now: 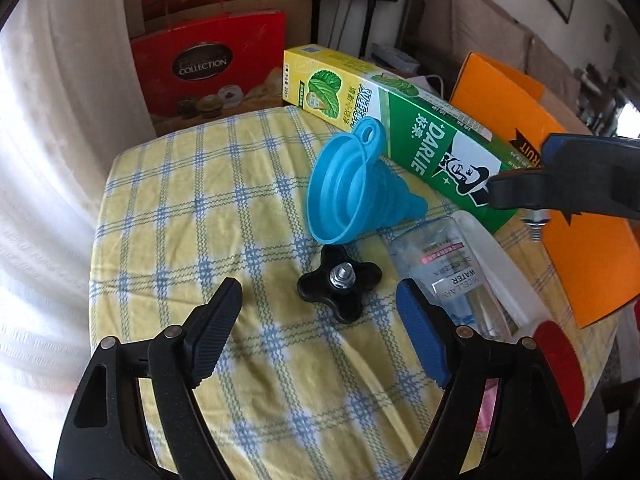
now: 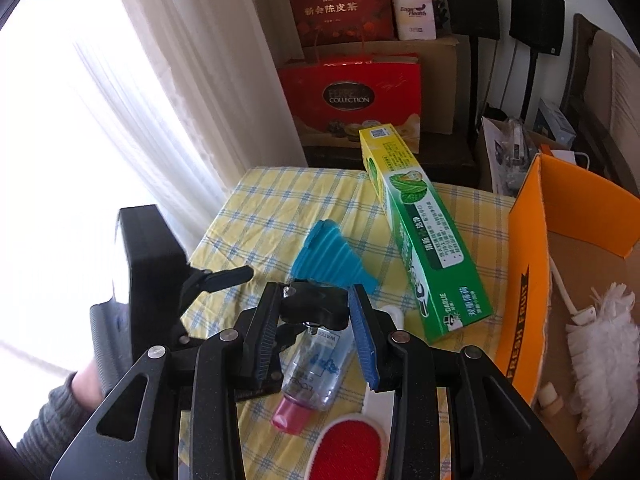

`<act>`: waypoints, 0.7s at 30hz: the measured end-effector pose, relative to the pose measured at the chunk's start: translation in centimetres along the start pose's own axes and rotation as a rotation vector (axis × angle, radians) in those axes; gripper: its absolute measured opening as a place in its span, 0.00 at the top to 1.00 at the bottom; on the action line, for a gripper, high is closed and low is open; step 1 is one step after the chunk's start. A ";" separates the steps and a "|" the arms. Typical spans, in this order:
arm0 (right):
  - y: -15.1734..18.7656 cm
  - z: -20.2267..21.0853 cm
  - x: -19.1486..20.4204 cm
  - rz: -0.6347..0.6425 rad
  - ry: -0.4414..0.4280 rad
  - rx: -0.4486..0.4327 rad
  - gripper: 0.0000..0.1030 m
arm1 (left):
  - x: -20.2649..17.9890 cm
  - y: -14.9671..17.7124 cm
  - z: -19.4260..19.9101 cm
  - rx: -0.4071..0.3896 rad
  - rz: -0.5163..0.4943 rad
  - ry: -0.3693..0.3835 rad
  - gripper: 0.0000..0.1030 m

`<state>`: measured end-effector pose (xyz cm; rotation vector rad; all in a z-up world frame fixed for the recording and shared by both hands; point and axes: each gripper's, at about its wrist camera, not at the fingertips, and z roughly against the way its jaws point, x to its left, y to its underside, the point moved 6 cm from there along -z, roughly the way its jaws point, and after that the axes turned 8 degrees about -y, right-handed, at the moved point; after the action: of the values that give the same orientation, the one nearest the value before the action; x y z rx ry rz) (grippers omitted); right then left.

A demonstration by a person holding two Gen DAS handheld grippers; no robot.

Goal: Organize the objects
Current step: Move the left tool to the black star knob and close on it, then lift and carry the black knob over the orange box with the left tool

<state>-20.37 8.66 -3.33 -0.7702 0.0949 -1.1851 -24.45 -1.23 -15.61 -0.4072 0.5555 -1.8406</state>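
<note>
Right gripper (image 2: 316, 320) points steeply down, raised off the table (image 1: 168, 200), clamping a black knob (image 2: 314, 306). Left gripper (image 1: 320, 328), also angled down, hangs with jaws wide and empty over a second knob (image 1: 340, 282) lying beside the funnel (image 1: 352, 184).

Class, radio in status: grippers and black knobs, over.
Left gripper open over table knob. Right gripper shut on second knob, held aloft. Funnel, bottle close beside table knob.
</note>
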 end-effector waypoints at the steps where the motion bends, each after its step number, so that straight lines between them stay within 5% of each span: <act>1: 0.1 0.1 0.0 0.000 -0.001 -0.001 0.65 | 0.2 0.0 -0.2 -0.002 -0.001 0.003 0.25; 7: 0.7 0.8 -0.1 0.007 -0.005 -0.003 0.65 | 0.0 0.0 -0.5 -0.025 -0.022 0.008 0.28; 10: 0.8 1.0 -0.1 0.007 -0.005 -0.005 0.66 | -0.6 0.0 -0.3 -0.041 -0.048 -0.001 0.40; 12: 0.9 0.9 -0.1 0.004 -0.009 -0.005 0.66 | -0.9 0.1 0.1 -0.053 -0.061 0.001 0.62; 21: 1.4 1.1 -0.3 -0.011 -0.010 -0.009 0.66 | -0.1 0.8 2.1 -0.080 0.020 0.020 0.62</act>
<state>-18.86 9.71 -3.41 -0.7858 0.0875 -1.1919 -22.68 -1.68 -14.31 -0.4358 0.6464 -1.8088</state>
